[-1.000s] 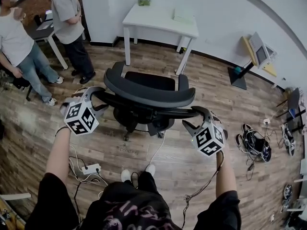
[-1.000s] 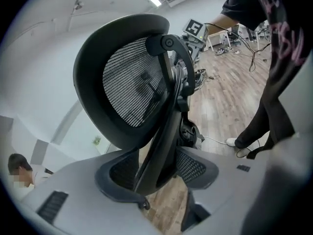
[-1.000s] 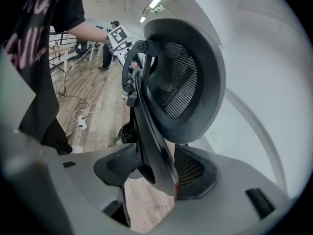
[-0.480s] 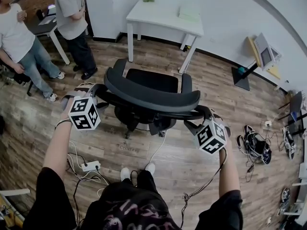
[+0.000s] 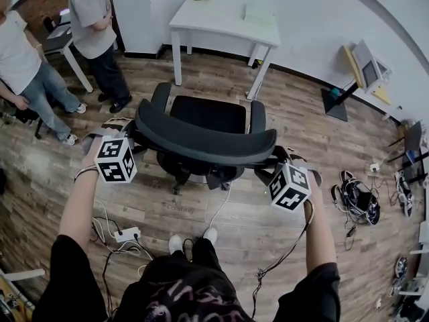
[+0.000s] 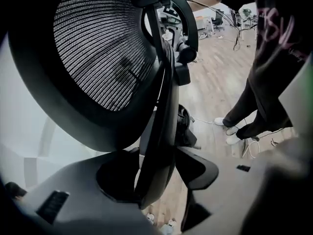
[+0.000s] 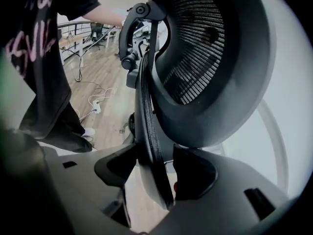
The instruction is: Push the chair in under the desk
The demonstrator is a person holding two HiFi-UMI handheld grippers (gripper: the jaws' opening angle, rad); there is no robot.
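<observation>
A black mesh office chair stands on the wood floor, its seat facing the white desk against the far wall. Its seat front is level with the desk's front legs. My left gripper is shut on the left edge of the curved backrest. My right gripper is shut on the backrest's right edge. In the left gripper view the backrest edge runs between that gripper's jaws. In the right gripper view the backrest rim is pinched the same way by that gripper.
Two people stand at the far left beside a dark table. A power strip with cables lies on the floor near my feet. A cable pile and a screen on a stand are at the right.
Both grippers and the chair back have edged slightly forward, toward the desk. Their hold on the backrest is the same.
</observation>
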